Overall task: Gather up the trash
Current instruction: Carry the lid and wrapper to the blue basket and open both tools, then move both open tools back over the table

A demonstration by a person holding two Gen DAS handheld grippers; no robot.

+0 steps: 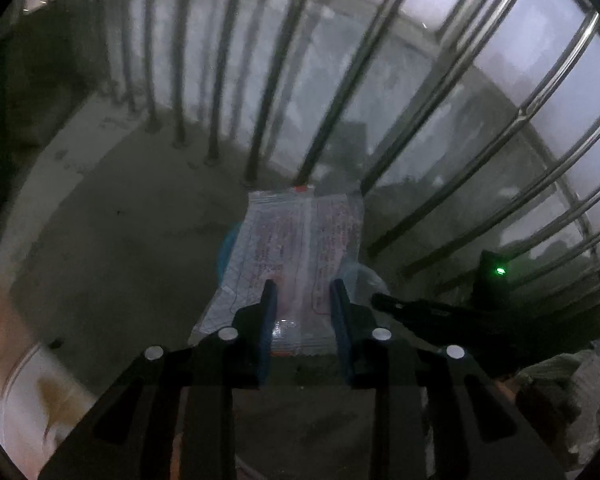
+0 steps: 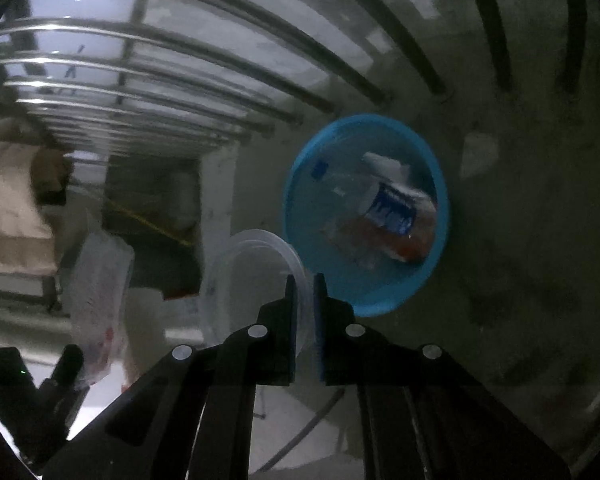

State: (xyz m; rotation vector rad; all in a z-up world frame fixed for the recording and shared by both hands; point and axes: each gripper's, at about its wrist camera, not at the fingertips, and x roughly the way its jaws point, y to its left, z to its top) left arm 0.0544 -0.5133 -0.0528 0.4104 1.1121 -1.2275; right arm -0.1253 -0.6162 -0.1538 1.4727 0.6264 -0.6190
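Hanging over the floor (image 1: 100, 240): left gripper (image 1: 304, 288), fingers apart around a wrapper (image 1: 296, 236); right gripper (image 2: 303, 280), fingers clamped on a clear lid (image 2: 256, 256), beside blue bin (image 2: 300, 168).

I see a dim, grey concrete floor (image 1: 112, 240) spreading under and ahead of my left jaws, stained and dusty. Beyond them a row of metal railing bars (image 1: 268, 92) rises from the floor, with pale daylight behind. Left of my right jaws the same bars (image 2: 140, 60) run past a white pillar (image 2: 216, 200), and stacked pale sacks (image 2: 12, 200) sit far left.
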